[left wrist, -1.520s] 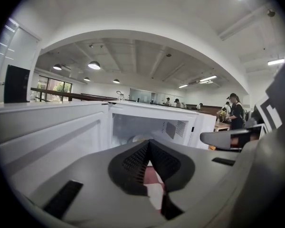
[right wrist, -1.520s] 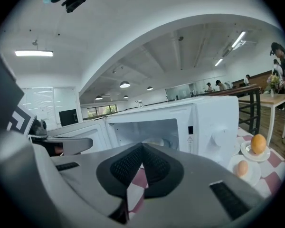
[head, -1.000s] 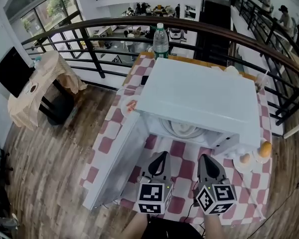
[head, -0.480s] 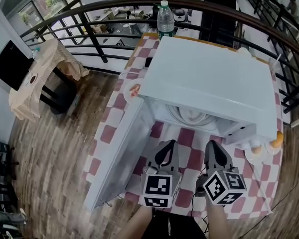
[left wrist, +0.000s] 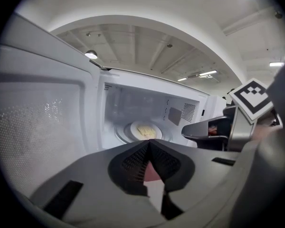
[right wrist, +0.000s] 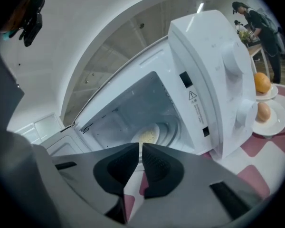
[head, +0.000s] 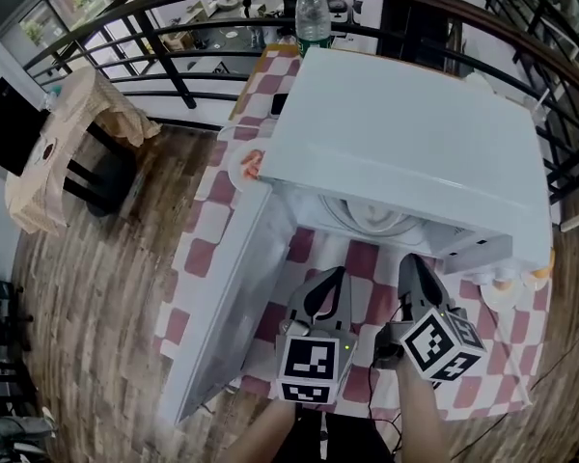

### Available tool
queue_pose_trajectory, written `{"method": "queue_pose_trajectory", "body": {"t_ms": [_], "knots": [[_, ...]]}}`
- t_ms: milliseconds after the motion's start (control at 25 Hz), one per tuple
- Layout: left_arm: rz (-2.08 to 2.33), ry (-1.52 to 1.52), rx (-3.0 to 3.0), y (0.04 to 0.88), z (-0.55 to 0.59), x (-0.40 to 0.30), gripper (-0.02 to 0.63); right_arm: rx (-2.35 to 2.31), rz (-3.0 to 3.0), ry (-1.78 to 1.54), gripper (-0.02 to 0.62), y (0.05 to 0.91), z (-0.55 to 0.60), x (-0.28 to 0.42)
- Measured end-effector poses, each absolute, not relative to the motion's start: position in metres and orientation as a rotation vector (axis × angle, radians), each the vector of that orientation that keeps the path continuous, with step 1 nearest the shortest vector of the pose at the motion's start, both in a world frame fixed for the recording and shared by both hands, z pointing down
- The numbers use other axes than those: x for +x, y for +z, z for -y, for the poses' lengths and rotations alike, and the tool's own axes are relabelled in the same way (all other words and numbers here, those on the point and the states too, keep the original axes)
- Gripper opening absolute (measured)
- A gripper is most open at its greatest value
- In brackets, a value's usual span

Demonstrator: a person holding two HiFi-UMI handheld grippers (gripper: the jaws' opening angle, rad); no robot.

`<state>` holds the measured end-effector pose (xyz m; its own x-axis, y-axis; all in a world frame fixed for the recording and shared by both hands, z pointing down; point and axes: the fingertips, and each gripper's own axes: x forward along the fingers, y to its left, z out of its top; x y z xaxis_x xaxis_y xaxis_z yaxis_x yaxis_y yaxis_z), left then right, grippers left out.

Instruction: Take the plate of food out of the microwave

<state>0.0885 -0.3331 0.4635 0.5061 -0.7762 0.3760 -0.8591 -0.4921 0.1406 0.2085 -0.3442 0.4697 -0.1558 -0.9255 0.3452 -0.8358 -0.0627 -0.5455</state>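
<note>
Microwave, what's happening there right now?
The microwave door stands open, and the plate of food sits inside, untouched. A person holds both grippers in front of the opening. The left gripper is shut; the right gripper has just been opening its fingers, with nothing between them.

Left gripper jaws seem shut and empty; right gripper jaws, just opening, stand slightly apart, empty.

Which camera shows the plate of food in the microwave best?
The left gripper view: the plate of food sits nearly whole and centred in the open microwave. The right gripper view shows it partly behind that gripper's fingers; the head view catches only a front edge.
</note>
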Motion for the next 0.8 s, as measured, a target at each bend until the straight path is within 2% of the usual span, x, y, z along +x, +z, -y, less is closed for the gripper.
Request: {"method": "queue_pose_trajectory", "body": {"t_ms": [600, 720, 800], "knots": [[1.331, 0.408, 2.455, 0.48, 0.345, 0.074, 0.015, -1.748, -1.602, -1.334, 0.044, 0.5, 0.368, 0.198], [1.317, 0.41, 2.465, 0.48, 0.347, 0.075, 0.015, -1.694, -1.528, -1.381, 0.106, 0.503, 0.373, 0.195], [1.308, 0.413, 2.471, 0.48, 0.348, 0.075, 0.015, -1.672, -1.486, -1.406, 0.106, 0.506, 0.375, 0.194]]}}
